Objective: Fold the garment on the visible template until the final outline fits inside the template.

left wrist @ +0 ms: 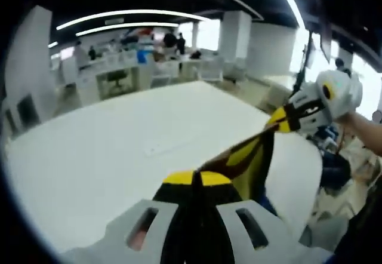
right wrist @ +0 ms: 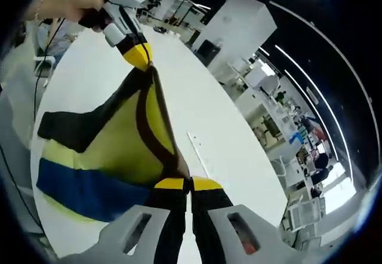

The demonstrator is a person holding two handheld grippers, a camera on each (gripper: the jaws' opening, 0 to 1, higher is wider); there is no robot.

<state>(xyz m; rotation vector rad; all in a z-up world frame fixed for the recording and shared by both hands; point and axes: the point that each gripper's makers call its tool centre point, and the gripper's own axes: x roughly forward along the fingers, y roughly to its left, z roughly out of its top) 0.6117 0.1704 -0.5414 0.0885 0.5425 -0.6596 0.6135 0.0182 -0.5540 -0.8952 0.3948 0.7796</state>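
Both tools are pinched onto the garment (right wrist: 119, 150), and it hangs stretched between them above the white worktop (left wrist: 107, 150). In the left gripper view, the left tool (left wrist: 196, 179) has its yellow-tipped jaws pressed together on a dark and yellow edge of the cloth, which runs up as a taut band toward the right tool (left wrist: 280, 119), held by a hand (left wrist: 352, 120) beyond the worktop's far corner. That tool's yellow tips are closed on the cloth as well.

In the right gripper view, the right tool (right wrist: 190, 183) clamps the near corner of the garment, and the fabric spreads away from it: yellow panels edged with brown trim, a black section on the far side, and a blue band (right wrist: 83, 192) along the lower hem that sags toward the worktop edge. The other end of the cloth rises to the left tool (right wrist: 138, 54), gripped by a hand (right wrist: 65, 4).

A faint rectangular outline (right wrist: 200, 155) lies on the worktop just beside the garment, on the side away from the blue band. Beyond the worktop stand white desks and chairs.
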